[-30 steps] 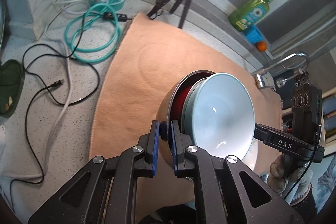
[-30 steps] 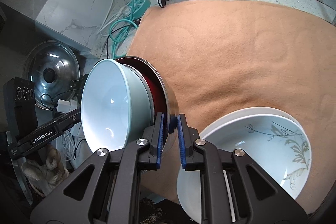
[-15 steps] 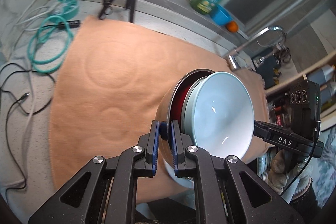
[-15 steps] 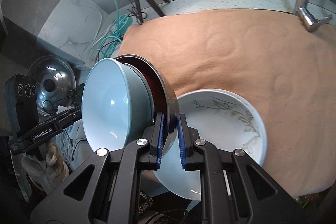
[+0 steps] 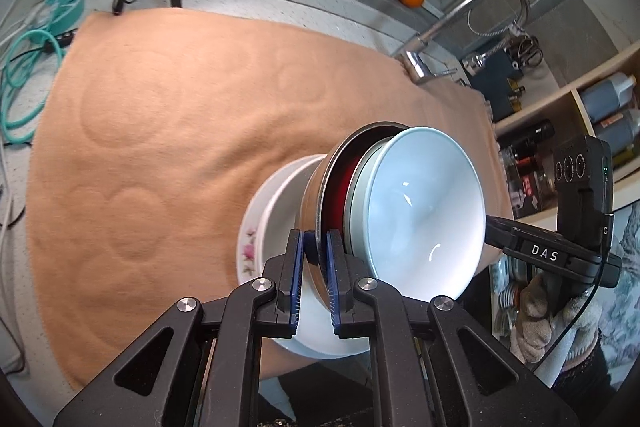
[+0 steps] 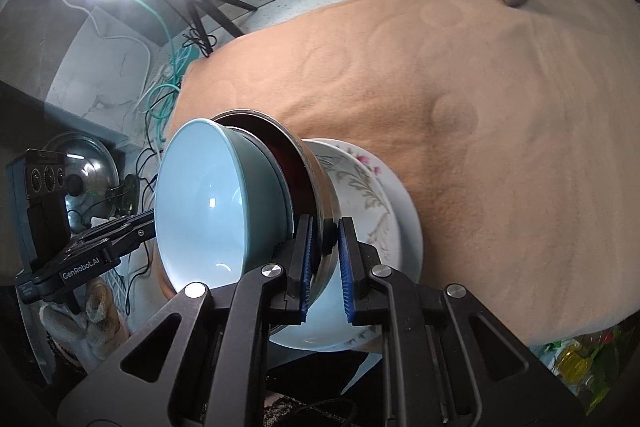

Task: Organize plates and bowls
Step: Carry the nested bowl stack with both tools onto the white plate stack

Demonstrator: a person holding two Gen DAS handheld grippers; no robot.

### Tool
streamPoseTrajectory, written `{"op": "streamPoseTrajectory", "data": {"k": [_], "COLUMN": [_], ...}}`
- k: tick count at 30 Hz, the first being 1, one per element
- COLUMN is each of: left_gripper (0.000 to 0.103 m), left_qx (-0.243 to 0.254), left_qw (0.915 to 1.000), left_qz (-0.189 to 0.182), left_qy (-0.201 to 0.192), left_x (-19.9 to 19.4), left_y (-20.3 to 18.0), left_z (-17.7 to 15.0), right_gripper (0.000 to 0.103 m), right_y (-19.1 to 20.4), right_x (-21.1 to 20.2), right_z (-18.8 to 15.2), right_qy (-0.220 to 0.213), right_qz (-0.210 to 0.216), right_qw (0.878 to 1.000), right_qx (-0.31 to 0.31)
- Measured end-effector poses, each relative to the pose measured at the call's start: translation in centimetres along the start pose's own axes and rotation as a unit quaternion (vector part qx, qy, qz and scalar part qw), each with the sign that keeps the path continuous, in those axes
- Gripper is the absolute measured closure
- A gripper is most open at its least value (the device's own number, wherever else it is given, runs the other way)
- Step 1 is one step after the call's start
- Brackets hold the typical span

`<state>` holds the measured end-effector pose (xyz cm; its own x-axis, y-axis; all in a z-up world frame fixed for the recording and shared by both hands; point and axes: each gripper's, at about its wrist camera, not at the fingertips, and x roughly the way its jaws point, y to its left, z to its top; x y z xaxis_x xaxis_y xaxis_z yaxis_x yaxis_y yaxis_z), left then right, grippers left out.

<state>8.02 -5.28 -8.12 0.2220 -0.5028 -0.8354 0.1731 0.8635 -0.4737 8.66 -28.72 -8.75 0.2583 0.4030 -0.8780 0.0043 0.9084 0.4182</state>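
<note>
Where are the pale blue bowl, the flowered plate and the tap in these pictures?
Pale blue bowl [image 5: 424,203]: left wrist view, on its glossy inside.
Flowered plate [image 6: 372,195]: right wrist view, on its patterned face beside the steel bowl.
Tap [image 5: 416,65]: left wrist view, on its metal base.

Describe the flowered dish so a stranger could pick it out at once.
Start at the large tan cloth covering the counter and go to its near edge. There, beneath the steel bowl holding a pale blue bowl, sits the white deep plate. It alone carries pink flowers and grey-green leaf sprays.
</note>
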Motion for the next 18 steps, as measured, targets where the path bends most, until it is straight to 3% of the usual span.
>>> {"op": "streamPoseTrajectory", "data": {"k": [18], "left_gripper": [0.093], "left_qx": [0.009], "left_qw": [0.9996], "left_qz": [0.007], "left_qy": [0.025], "left_x": [1.3], "left_y": [-0.7], "left_z": [-0.2], "right_gripper": [0.090], "right_y": [-1.5], "right_x": [0.9], "right_z": [-1.1], "right_qy": [0.011], "right_qz": [0.003], "right_qw": [1.000], "right_qx": [0.020]}}
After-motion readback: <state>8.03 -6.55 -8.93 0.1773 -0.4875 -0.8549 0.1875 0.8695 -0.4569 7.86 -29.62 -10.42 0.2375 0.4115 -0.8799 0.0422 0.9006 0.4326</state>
